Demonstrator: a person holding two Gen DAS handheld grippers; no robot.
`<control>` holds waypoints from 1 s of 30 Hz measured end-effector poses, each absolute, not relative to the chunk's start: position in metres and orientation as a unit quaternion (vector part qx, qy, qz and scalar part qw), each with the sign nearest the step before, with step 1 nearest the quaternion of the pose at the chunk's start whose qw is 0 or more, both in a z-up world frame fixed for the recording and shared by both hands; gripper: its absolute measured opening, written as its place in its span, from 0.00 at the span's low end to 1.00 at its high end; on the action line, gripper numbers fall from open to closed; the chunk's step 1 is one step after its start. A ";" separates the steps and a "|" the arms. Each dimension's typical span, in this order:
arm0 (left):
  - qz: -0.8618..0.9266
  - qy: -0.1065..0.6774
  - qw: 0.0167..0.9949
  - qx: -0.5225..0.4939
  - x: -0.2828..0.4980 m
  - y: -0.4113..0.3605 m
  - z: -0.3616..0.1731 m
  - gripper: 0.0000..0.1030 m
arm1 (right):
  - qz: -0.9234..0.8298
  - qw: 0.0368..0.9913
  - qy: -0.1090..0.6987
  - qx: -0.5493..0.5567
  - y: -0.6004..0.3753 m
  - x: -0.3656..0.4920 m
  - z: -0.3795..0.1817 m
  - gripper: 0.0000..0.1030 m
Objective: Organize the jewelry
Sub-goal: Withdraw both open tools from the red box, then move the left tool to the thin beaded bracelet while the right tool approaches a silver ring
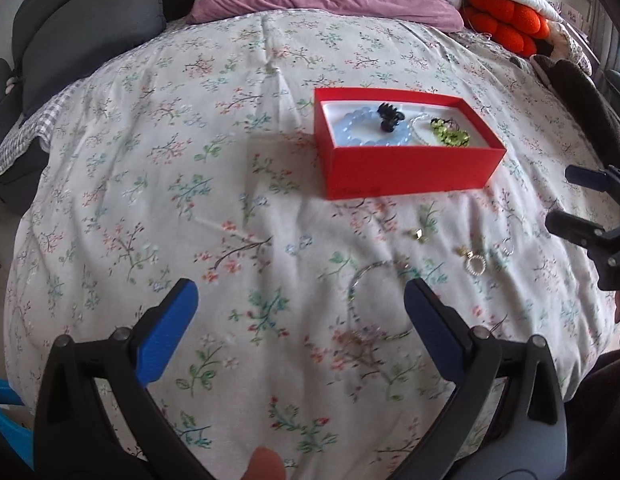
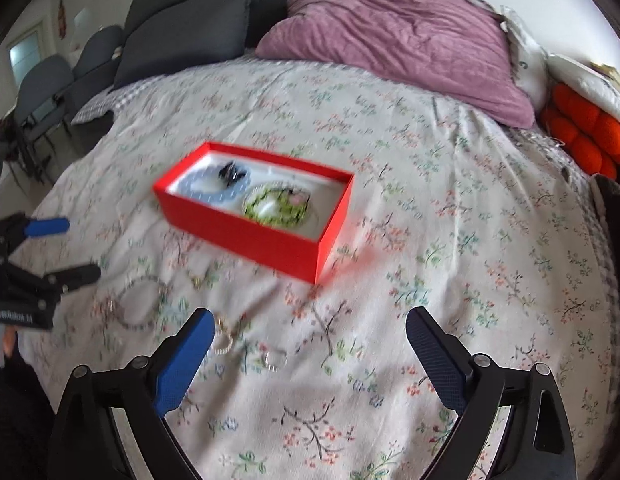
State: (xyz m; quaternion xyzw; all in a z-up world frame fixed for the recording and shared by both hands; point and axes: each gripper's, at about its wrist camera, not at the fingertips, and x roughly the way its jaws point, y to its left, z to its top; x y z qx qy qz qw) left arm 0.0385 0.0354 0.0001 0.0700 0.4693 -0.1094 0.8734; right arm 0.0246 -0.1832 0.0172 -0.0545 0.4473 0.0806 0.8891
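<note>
A red box (image 1: pixel 410 168) (image 2: pixel 245 236) stands on the floral bedspread. Inside lie a blue bead bracelet (image 1: pixel 356 128) (image 2: pixel 229 196), a black clip (image 1: pixel 388 116) (image 2: pixel 231 172) and a green bead bracelet (image 1: pixel 450 134) (image 2: pixel 275 210). In front of the box lie loose pieces: a thin bead necklace (image 1: pixel 370 308) (image 2: pixel 143 304), a gold earring (image 1: pixel 416 235), a pearl ring charm (image 1: pixel 474 265) (image 2: pixel 223 338) and a small silver ring (image 1: pixel 508 250) (image 2: pixel 275 358). My left gripper (image 1: pixel 299 312) is open and empty above the necklace. My right gripper (image 2: pixel 310 340) is open and empty, near the small rings.
A purple pillow (image 2: pixel 398 44) lies at the head of the bed, an orange knitted cushion (image 2: pixel 586 136) at the right. Dark grey cushions (image 1: pixel 81 28) and chairs (image 2: pixel 45 92) stand off the left side. The bedspread (image 1: pixel 189 160) is wrinkled.
</note>
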 end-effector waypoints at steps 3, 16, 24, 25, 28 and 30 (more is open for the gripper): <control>-0.113 0.466 0.875 0.073 0.033 0.042 -0.006 0.99 | 0.088 0.880 0.464 -0.055 -0.185 0.019 0.004 0.95; -0.198 0.494 0.841 0.101 0.008 0.020 -0.033 0.99 | 0.110 0.843 0.521 -0.082 -0.177 0.011 -0.040 0.95; -0.217 0.489 0.836 0.124 0.007 0.009 -0.037 0.99 | 0.114 0.834 0.535 -0.079 -0.176 0.014 -0.055 0.96; -0.220 0.487 0.836 0.125 0.007 0.008 -0.036 0.99 | 0.114 0.833 0.535 -0.076 -0.177 0.016 -0.056 0.96; -0.228 0.487 0.833 0.128 0.007 0.009 -0.037 0.98 | 0.110 0.834 0.536 -0.070 -0.179 0.016 -0.061 1.00; -0.231 0.495 0.828 0.127 0.010 0.009 -0.040 0.91 | 0.112 0.836 0.533 -0.065 -0.180 0.017 -0.062 1.00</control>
